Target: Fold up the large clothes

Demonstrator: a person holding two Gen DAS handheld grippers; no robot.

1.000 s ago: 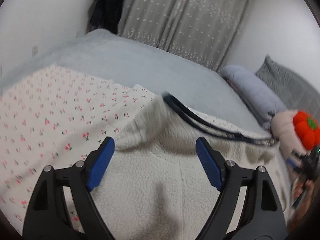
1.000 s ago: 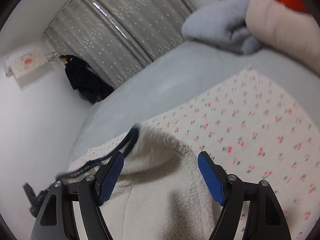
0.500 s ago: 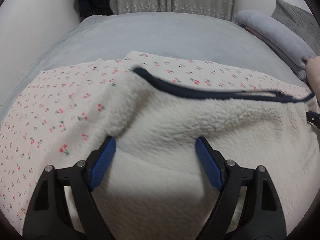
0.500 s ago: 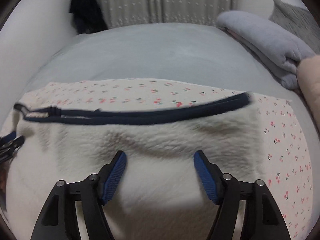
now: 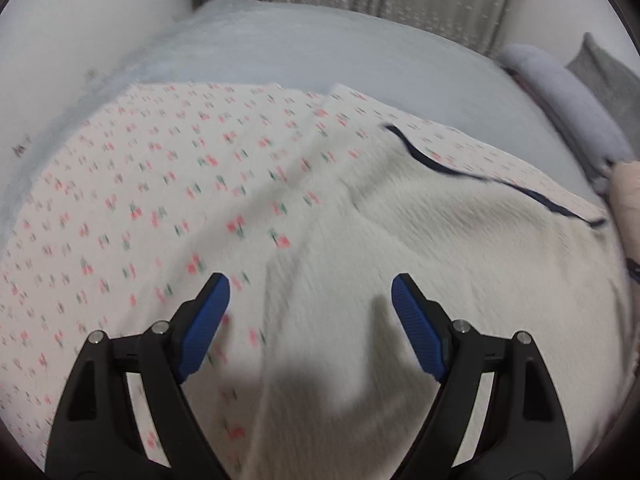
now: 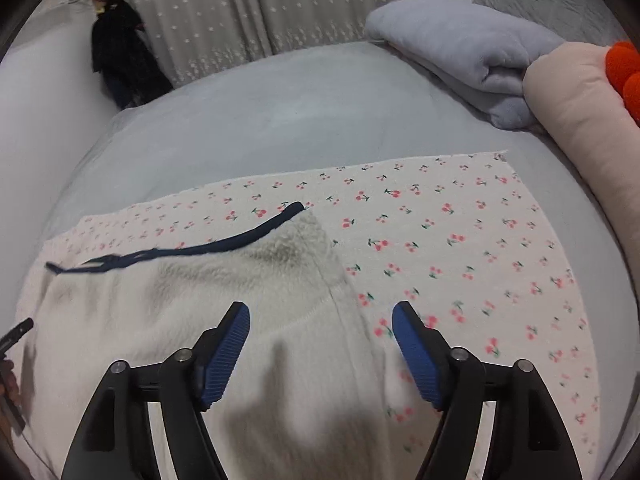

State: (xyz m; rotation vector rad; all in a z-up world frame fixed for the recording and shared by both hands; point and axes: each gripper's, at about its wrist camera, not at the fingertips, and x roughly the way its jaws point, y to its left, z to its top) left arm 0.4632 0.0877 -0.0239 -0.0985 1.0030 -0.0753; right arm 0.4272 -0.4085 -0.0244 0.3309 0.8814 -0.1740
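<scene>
While the cream fleece garment with navy trim (image 6: 240, 300) lies on the cherry-print sheet (image 6: 460, 240), both grippers' jaws gape empty, the right gripper (image 6: 320, 344) having just widened, the left gripper (image 5: 310, 320) likewise apart.

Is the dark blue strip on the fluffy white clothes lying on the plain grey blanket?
No, the dark blue strip lies over the cherry-print sheet, not the grey blanket.

Bed (image 6: 280, 112) with pale grey-blue fleece cover. White cherry-print sheet (image 6: 460, 240) spread flat across near half. Cream fleece garment with navy trim (image 6: 240, 280) lying on sheet, toward 8 o'clock. Folded grey-lilac blanket (image 6: 460, 52) at 1 o'clock; pale pink bolster (image 6: 580, 120) touching it, at 2 o'clock.
</scene>
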